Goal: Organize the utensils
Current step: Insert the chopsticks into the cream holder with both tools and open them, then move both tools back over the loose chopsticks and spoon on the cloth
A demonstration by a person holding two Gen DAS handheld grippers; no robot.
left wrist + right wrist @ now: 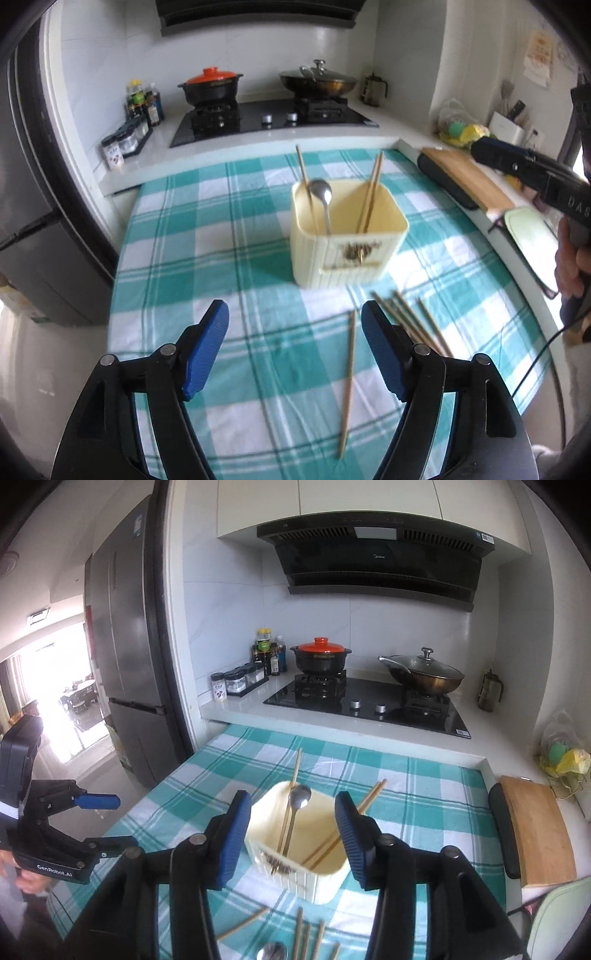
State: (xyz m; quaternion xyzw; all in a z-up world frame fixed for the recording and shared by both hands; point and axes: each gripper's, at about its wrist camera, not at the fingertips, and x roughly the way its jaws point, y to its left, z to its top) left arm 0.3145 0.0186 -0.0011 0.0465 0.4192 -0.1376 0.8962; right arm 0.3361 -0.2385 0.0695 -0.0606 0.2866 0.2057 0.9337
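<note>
Both grippers hovering empty over the cloth, bin half filled.

I am holding my left gripper (pixel 295 328) with its jaws spread wide and nothing between them, low over the checked cloth (pixel 221 258); my right gripper (pixel 291 830) is likewise spread and empty, hanging above the bin (pixel 347 236). The bin is standing mid-cloth, already carrying a spoon (pixel 322 199) and chopsticks (pixel 371 192) leaning on its walls. One loose chopstick (pixel 349 384) is lying just beside my left jaw, with a bundle (pixel 410 321) near it and a second spoon (pixel 272 952) at the near edge. I am judging the risks as these: a thin stick rolling or slipping from my pads, the cloth bunching under a low pinch, or my right jaws knocking the leaning sticks and tipping the light bin.
</note>
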